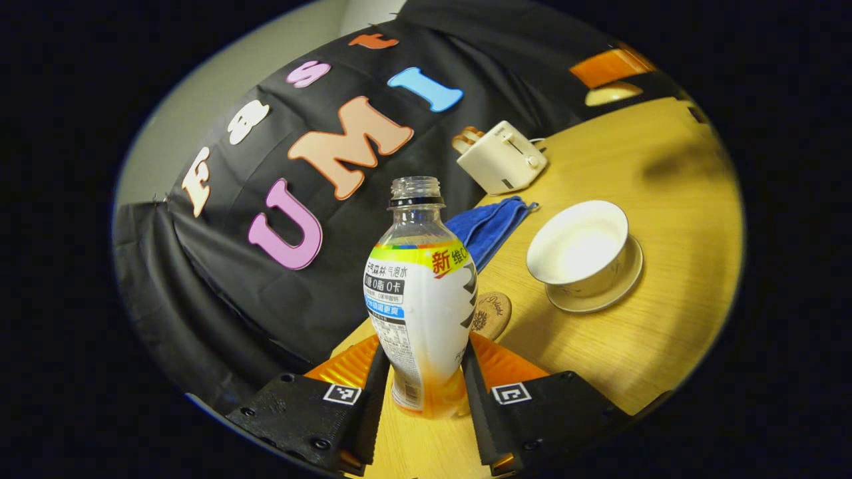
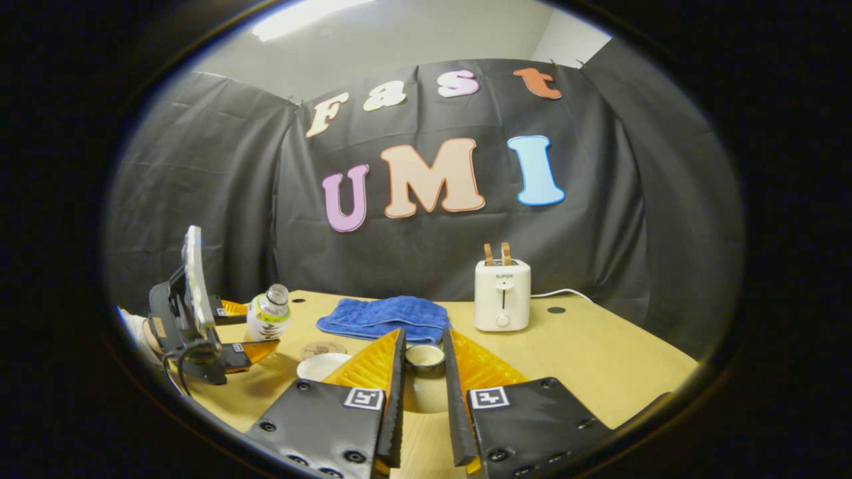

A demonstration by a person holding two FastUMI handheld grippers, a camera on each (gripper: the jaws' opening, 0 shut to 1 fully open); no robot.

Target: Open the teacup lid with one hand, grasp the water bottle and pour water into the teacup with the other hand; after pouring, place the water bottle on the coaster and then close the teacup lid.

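Observation:
My left gripper [image 1: 426,369] is shut on the lower body of a clear water bottle [image 1: 419,293] with a white and yellow label and no cap. The white teacup [image 1: 580,246] stands uncovered on its saucer [image 1: 629,279] to the right of the bottle. A round wooden coaster [image 1: 494,314] lies just behind the bottle. In the right gripper view, my right gripper [image 2: 424,340] is shut on the teacup lid [image 2: 425,376], held above the table. Farther left there, the left gripper [image 2: 249,329] holds the bottle [image 2: 269,313] tilted, near the teacup [image 2: 323,366] and coaster [image 2: 324,348].
A blue folded cloth [image 2: 386,318] lies at the back of the wooden table [image 2: 599,359]. A white toaster [image 2: 502,295] with two slices in it stands to its right, its cord trailing behind. A hand [image 2: 143,332] holds the left gripper at the table's left edge.

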